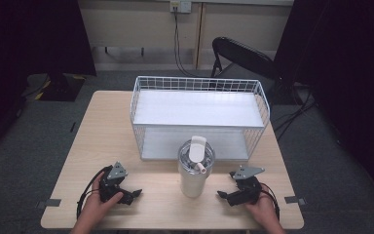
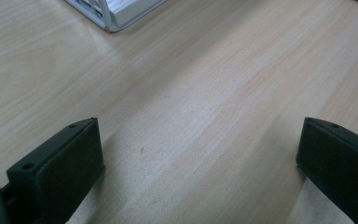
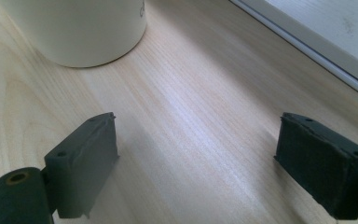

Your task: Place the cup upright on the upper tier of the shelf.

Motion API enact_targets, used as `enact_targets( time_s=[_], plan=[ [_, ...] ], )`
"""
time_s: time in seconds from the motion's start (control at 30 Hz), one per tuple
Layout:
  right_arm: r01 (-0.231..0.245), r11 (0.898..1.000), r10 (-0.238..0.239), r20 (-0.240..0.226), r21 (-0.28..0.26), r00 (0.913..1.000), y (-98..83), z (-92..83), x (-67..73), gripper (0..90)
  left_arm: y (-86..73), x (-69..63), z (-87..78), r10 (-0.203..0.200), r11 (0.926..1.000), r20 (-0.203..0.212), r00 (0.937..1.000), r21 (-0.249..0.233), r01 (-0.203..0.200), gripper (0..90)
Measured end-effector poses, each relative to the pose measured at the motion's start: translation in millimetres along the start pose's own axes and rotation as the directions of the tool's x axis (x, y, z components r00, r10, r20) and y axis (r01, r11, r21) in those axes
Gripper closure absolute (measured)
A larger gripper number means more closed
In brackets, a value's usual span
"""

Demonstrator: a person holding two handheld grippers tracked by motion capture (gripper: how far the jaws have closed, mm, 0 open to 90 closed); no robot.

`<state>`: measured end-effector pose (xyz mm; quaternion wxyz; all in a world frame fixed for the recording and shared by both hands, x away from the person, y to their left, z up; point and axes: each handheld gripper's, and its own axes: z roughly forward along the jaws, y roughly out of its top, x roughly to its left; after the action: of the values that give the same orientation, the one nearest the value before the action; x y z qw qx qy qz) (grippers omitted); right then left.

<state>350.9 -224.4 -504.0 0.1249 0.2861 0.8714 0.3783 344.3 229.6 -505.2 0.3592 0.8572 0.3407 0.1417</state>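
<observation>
A white tumbler (image 1: 193,168) with a lid and a pale spout stands upright on the wooden table (image 1: 107,126), just in front of a white wire rack (image 1: 198,116). My left gripper (image 1: 134,194) rests on the table to the tumbler's left, jaws pointing right. In the left gripper view it (image 2: 198,135) is open over bare wood. My right gripper (image 1: 223,196) lies to the tumbler's right, jaws pointing left. The right gripper view has it (image 3: 198,128) open, with the tumbler's base (image 3: 79,32) a short way ahead at upper left. Nothing is between either pair of jaws.
The rack has two white shelves and a wire rim; its corner (image 2: 107,14) and lower edge (image 3: 317,37) appear in the gripper views. A black folding chair (image 1: 241,53) stands behind the table. Tape marks (image 1: 52,202) sit at the front corners.
</observation>
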Motion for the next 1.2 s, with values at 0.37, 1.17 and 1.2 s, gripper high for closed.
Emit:
enact_targets(
  time_s=[0.37,1.17,1.2],
  plan=[
    [-0.002,1.0,0.002,-0.007,-0.001,1.0,0.6,0.3,2.7,12.4,-0.1,-0.4,-0.1,-0.002,1.0,-0.002,1.0,0.0,0.002,0.0],
    [-0.01,0.969,-0.038,-0.191,-0.246,0.9808,50.4,-12.4,24.1,13.3,-0.7,-1.5,-0.5,-0.011,0.9999,-0.005,0.9999,0.0,0.011,0.0],
    [-0.013,0.968,-0.036,-0.191,-0.249,0.981,51.5,-12.7,23.9,13.3,-0.7,-1.5,-0.5,-0.011,0.9999,-0.005,0.9999,0.0,0.011,0.0]
  ],
)
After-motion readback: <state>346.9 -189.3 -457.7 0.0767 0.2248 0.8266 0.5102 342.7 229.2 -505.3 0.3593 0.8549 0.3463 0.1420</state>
